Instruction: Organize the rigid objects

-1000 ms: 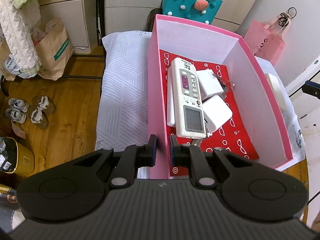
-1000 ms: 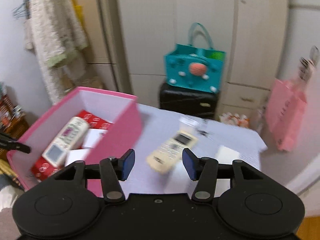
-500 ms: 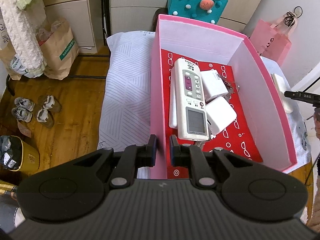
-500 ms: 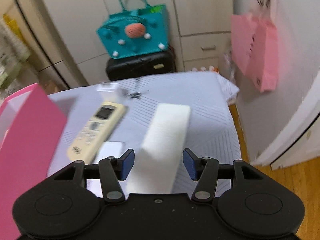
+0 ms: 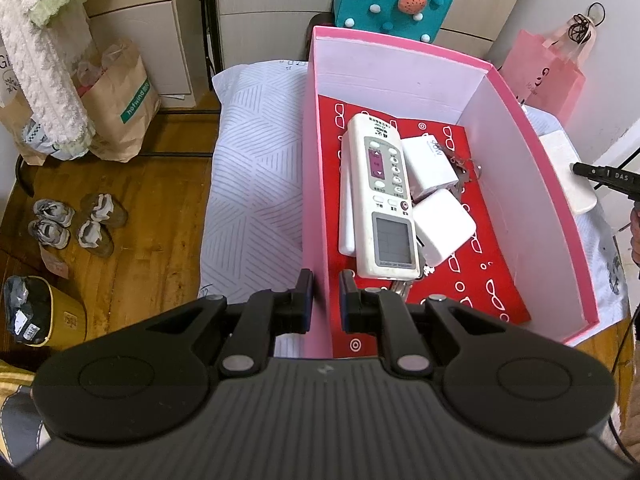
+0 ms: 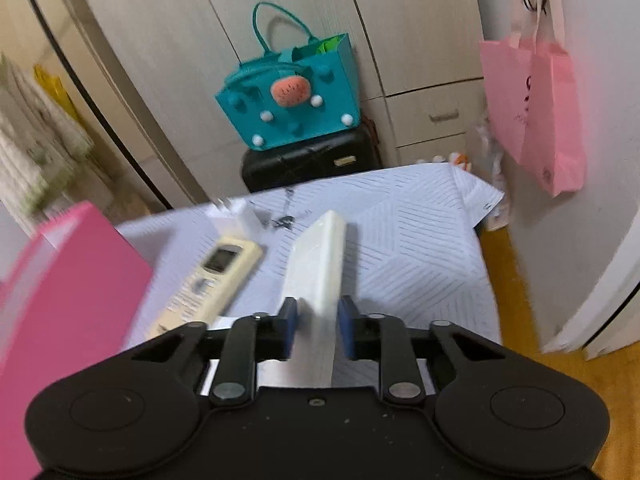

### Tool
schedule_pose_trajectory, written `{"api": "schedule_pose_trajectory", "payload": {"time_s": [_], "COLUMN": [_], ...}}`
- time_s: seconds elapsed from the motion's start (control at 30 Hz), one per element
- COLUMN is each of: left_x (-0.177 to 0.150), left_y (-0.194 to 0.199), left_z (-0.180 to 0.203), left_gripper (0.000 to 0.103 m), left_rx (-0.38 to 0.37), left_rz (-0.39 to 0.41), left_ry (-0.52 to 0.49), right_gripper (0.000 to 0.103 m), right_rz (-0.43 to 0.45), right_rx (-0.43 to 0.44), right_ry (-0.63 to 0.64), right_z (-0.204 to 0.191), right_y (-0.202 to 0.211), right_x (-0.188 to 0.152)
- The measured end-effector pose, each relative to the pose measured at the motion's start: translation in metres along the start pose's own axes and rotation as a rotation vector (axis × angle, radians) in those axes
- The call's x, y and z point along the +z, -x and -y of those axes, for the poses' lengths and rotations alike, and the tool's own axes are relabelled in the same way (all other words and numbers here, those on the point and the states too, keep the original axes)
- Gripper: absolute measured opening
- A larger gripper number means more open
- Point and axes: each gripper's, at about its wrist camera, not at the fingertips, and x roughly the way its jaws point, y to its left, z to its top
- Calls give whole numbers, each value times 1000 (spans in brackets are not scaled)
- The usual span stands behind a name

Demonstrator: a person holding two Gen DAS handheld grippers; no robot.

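Note:
My left gripper [image 5: 323,292] is shut on the near left wall of the pink box [image 5: 316,200]. Inside the box lie a white remote [image 5: 382,200], two white adapters [image 5: 430,168] and some keys. To the right of the box, my right gripper [image 6: 317,320] has its jaws closing on a white flat slab [image 6: 320,264], and the pads press on its two sides. The slab stands tilted on its edge over the cloth. A cream remote [image 6: 208,280] lies on the cloth just left of the slab, beside the box [image 6: 60,300].
A small clear item [image 6: 240,216] and a key bunch [image 6: 286,220] lie at the table's far side. Behind the table stand a teal bag [image 6: 292,100] on a black case [image 6: 312,160]. A pink bag [image 6: 540,120] hangs at right. Shoes [image 5: 72,220] are on the floor at left.
My right gripper swung right from the box, came down over the white slab and closed its jaws on it; the slab now stands on edge. My left gripper kept its hold on the box wall.

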Motion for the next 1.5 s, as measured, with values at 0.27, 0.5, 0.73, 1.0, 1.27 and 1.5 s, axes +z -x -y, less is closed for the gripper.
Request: {"api": "schedule_pose_trajectory", "payload": {"time_s": [0.27,0.5,0.73,1.0,1.27,1.5], "left_x": [1,0,-1,-1,-2,-4], "left_y": [0,0,0,1,2,5], "left_z": [-2,-3,-4,-5,-6,-7], "left_gripper": [12,12,12,12,12,12], "left_rx": [-3,-8,-13,-24,-35,-41], "left_rz": [-2,2,3,5,8,11], "left_ry": [3,1,-1,-2,-3,-6], "right_gripper": [19,19,32,50,74,59], "right_rz": [-3,-58,-91,-102,-129,-76], "right_rx": [9,10,-106,-243,-258,-140], "right_ry": [110,191,304,378,236,139], "right_z": [-38,-68,-94,-106,-84,-65], "right_y": [13,7,-8,-24,-37,-22], "right_x": [-10,-11,-16,-21,-13,-19]}}
